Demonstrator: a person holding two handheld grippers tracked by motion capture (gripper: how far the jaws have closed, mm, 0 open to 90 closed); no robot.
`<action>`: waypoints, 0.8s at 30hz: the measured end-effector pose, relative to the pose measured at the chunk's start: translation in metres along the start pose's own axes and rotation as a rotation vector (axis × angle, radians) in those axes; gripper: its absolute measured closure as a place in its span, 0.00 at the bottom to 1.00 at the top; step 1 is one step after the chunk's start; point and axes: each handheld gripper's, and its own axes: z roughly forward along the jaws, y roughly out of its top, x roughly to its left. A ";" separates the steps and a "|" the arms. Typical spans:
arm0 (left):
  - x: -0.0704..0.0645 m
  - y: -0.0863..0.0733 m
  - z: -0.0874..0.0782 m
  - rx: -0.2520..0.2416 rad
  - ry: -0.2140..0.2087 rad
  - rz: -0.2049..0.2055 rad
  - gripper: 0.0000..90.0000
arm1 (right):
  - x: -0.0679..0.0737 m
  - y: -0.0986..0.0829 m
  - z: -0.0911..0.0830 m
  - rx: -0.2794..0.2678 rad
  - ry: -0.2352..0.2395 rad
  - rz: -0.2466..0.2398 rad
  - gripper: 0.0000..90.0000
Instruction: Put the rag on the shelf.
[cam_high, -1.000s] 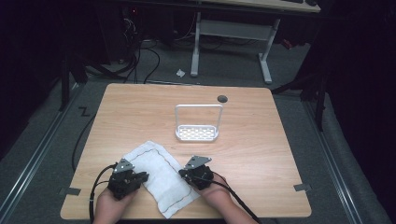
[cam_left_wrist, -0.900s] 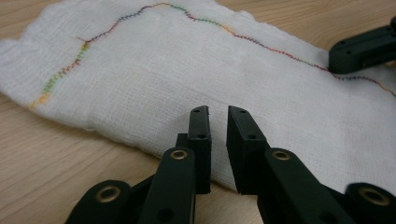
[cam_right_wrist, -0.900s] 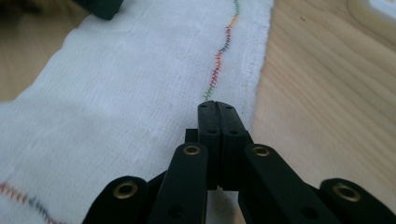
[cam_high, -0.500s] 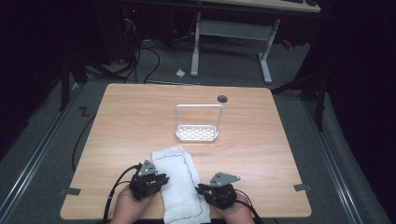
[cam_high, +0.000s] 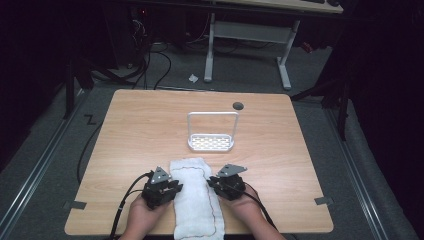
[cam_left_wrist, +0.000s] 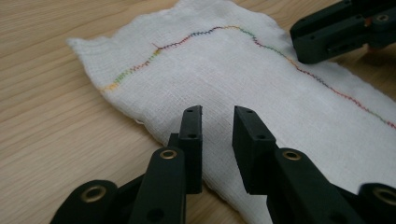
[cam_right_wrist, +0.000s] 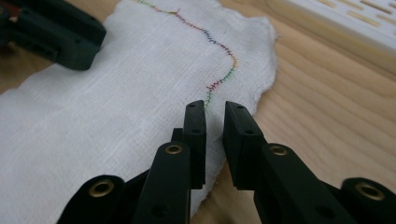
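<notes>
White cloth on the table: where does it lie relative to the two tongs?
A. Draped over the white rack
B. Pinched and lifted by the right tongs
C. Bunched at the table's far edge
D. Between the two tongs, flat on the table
D: the white cloth lies flat on the table, with the left tongs and right tongs at either side, both open, short of the rack.

Both grippers (cam_high: 172, 186) (cam_high: 212, 181) moved forward beside the now straightened cloth (cam_high: 192, 197).

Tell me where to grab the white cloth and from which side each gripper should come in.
Grip the white cloth at its two long side edges, likely best. It lies flat as a long strip, so only the thin edges offer a pinch. The left gripper comes from its left edge, the right gripper from its right edge; both are open there.
</notes>
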 end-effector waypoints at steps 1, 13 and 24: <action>-0.003 0.002 0.003 0.003 -0.001 0.008 0.82 | 0.000 0.000 0.000 0.000 0.000 0.000 0.88; -0.037 0.013 0.030 -0.028 -0.101 0.119 0.80 | -0.017 -0.046 -0.051 -0.013 -0.038 0.063 0.87; 0.001 0.038 0.039 -0.105 0.000 -0.025 0.66 | -0.021 -0.041 -0.045 -0.009 -0.049 0.039 0.87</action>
